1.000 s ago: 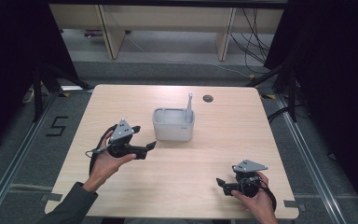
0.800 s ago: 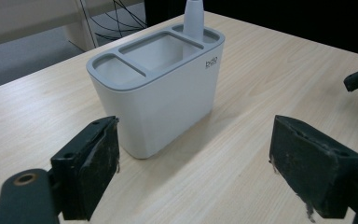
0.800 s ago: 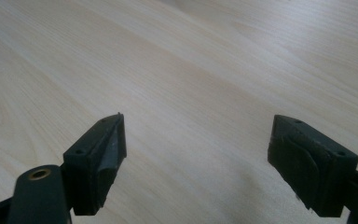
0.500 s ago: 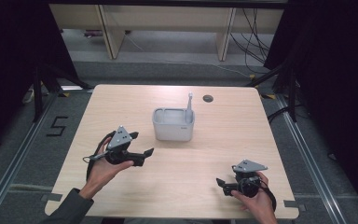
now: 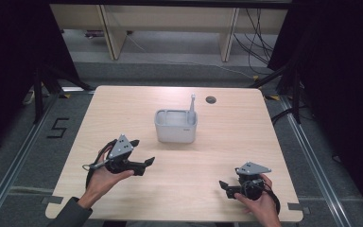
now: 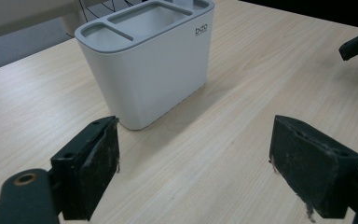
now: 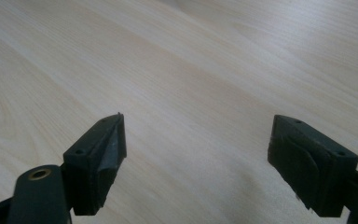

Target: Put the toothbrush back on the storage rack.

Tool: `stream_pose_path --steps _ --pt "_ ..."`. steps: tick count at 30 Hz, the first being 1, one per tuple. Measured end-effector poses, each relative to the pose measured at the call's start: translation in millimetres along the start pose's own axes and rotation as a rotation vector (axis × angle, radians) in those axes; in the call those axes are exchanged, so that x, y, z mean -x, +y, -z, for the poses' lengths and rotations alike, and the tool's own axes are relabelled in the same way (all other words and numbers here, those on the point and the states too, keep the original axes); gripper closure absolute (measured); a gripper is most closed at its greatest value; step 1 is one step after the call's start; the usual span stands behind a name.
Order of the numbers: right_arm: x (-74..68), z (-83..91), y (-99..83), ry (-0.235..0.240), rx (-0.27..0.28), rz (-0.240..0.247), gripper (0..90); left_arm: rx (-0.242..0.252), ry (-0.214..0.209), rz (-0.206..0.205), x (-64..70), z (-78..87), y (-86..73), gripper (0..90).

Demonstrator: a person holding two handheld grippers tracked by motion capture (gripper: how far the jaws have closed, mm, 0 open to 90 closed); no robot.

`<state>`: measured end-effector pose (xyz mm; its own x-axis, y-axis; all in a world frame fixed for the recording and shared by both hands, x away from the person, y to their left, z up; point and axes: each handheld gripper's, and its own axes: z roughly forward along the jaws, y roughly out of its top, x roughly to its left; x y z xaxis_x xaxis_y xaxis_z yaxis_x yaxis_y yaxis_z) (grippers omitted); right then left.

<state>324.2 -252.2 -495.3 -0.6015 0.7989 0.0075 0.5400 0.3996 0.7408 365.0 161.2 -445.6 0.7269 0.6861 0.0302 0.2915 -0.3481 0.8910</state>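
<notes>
Pale wooden table (image 5: 123, 118) carries a white plastic compartmented caddy (image 5: 176, 126) at centre; left gripper (image 5: 142, 156) and right gripper (image 5: 226, 187) hover apart, jaws spread wide, empty.

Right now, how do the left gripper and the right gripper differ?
The left gripper sits nearer the white holder and faces it; the right gripper sits by the table's near edge, facing bare wood. The left gripper points rightward, the right gripper leftward. Both are open and hold nothing.
</notes>
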Motion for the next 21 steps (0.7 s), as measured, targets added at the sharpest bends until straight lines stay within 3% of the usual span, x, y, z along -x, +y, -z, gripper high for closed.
stream_pose_path --steps 9,10,16,21 --pt "-1.1 0.4 0.7 0.011 -0.010 -0.018 20.0 -0.019 0.006 -0.013 3.4 10.5 -12.2 15.4" --pt "-3.4 0.5 0.5 0.019 -0.023 -0.049 20.0 -0.011 0.004 -0.008 4.2 11.6 -13.3 15.3" --pt "-3.7 0.9 0.7 0.018 -0.021 -0.049 20.0 -0.020 0.015 -0.042 6.9 16.9 -17.4 15.4" --pt "-3.0 1.3 0.9 0.010 -0.012 -0.037 20.0 -0.037 -0.004 -0.058 12.1 18.8 -24.6 15.4"
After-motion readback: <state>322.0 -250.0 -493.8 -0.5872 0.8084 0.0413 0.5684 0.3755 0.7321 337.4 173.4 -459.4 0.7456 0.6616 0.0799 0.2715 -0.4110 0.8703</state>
